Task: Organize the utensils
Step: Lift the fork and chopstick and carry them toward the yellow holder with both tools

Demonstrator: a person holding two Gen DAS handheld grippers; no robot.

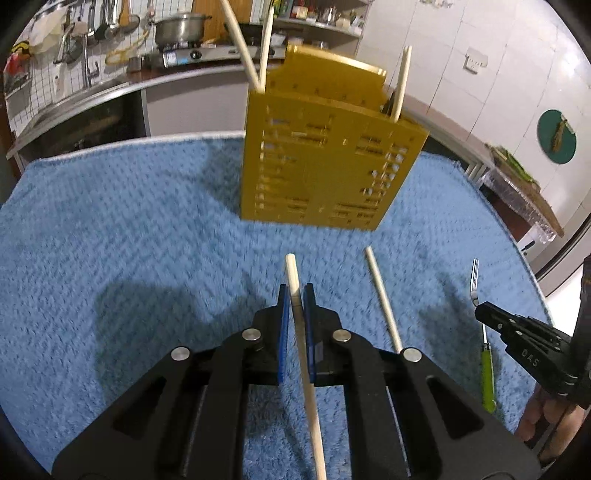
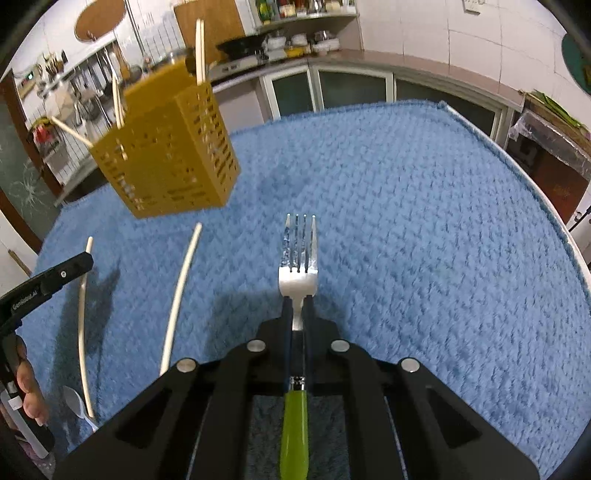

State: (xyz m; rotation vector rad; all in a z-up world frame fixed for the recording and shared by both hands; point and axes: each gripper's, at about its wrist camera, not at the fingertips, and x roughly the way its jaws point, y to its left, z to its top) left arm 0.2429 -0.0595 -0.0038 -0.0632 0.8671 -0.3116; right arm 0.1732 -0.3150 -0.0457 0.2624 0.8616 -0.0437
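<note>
A yellow slotted utensil holder [image 1: 325,162] stands on the blue towel [image 1: 147,221] with three pale chopsticks [image 1: 242,44] sticking out of it. My left gripper [image 1: 295,291] is shut on a pale chopstick [image 1: 291,269] that points toward the holder. A second chopstick [image 1: 382,299] lies on the towel just to its right. My right gripper [image 2: 297,302] is shut on the neck of a fork [image 2: 298,254] with a green handle [image 2: 294,432]. The holder also shows in the right wrist view [image 2: 166,151], far left.
A clear plastic spoon [image 2: 75,404] lies at the towel's near left edge by a hand. Behind the table run a kitchen counter with a stove and pot [image 1: 179,27] and a sink. The towel's edge [image 2: 517,162] curves at the right.
</note>
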